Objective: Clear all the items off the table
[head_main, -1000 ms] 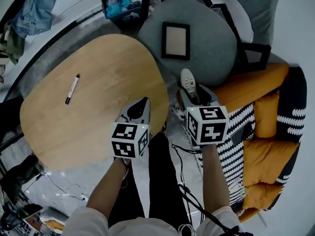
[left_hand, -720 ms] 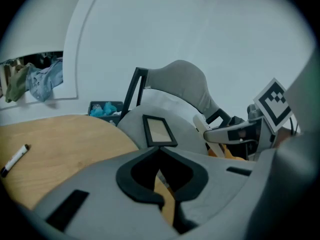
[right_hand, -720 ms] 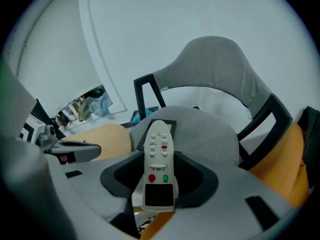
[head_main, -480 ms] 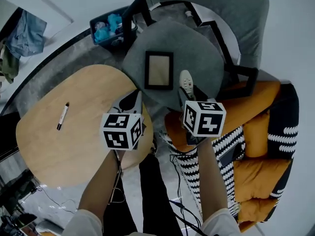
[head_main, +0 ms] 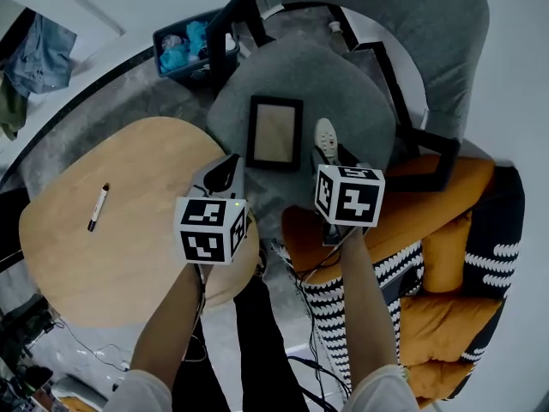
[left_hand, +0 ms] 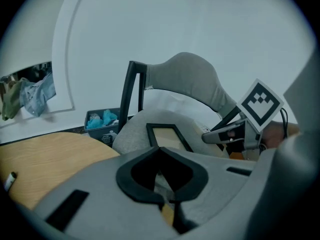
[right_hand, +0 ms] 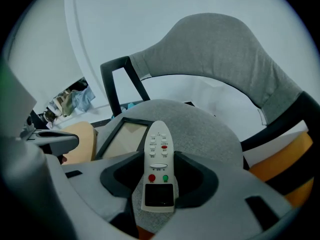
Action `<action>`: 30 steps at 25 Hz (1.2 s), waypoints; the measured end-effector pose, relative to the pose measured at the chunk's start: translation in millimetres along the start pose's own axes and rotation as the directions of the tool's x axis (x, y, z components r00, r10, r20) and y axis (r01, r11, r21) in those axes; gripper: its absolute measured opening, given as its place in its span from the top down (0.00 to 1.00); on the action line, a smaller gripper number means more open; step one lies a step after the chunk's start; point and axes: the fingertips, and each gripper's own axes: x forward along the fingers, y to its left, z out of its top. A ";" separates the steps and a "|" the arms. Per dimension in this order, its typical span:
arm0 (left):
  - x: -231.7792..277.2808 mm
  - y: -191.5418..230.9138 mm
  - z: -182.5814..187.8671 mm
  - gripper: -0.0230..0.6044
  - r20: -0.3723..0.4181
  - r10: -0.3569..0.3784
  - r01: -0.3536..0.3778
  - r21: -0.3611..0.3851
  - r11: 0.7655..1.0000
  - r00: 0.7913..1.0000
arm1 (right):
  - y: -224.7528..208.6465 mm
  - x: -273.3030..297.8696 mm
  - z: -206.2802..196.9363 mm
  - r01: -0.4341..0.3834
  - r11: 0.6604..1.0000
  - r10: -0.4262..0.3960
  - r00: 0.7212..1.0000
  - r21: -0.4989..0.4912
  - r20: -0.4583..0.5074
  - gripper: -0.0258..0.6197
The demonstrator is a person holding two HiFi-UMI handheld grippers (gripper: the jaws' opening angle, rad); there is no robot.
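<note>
Head view: the right gripper point(head_main: 329, 156) is clamped on a white remote control point(head_main: 325, 136), held over the seat of a grey chair point(head_main: 343, 101), just right of a black picture frame point(head_main: 275, 133) lying flat on that seat. The left gripper point(head_main: 225, 175) hangs at the wooden table point(head_main: 129, 256) edge beside the chair, carrying nothing. 1 marker point(head_main: 98, 207) lies on the tabletop, well apart from both grippers. A blue bin point(head_main: 184, 39) stands beyond the table; an orange cushion point(head_main: 429, 204) lies to the right. Left gripper view: the left gripper point(left_hand: 161, 170) has its jaws drawn together with nothing between them; the picture frame point(left_hand: 167, 134), chair point(left_hand: 187, 81) and right gripper point(left_hand: 235, 131) lie ahead, the table point(left_hand: 45, 164) to the left. Right gripper view: the right gripper point(right_hand: 159, 184) pinches the remote control point(right_hand: 159, 159) by its lower half, buttons facing up, above the chair point(right_hand: 210, 134), the picture frame point(right_hand: 125, 136) just left.
</note>
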 end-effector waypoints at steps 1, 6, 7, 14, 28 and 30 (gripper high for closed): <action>-0.2 2.2 -2.2 0.96 -0.006 0.007 -0.007 -0.001 1.000 1.000 | 0.1 4.3 -1.3 0.000 1.000 0.000 1.000 0.000 -0.008 0.65; -3.2 11.9 -10.1 0.96 -0.019 0.026 -0.026 -0.029 0.999 0.999 | -5.0 23.3 -6.7 0.018 1.000 -0.017 0.999 0.021 -0.038 0.65; -3.9 13.5 -10.9 0.96 -0.020 0.028 -0.029 -0.034 0.999 0.999 | -7.2 26.2 -7.5 0.025 0.999 -0.024 0.999 0.029 -0.041 0.65; -9.7 21.4 -17.2 0.96 -0.021 0.041 -0.042 -0.053 0.998 0.999 | -15.0 38.3 -11.8 0.048 0.998 -0.045 0.997 0.040 -0.061 0.65; -26.0 37.6 -37.1 0.96 -0.031 0.077 -0.080 -0.115 0.990 0.997 | -15.2 30.5 -14.7 0.048 0.998 -0.046 0.998 0.046 -0.037 0.58; -28.6 38.3 -37.0 0.96 -0.027 0.078 -0.080 -0.121 0.989 0.997 | -16.2 26.5 -13.9 0.049 0.998 -0.047 0.998 0.048 -0.029 0.57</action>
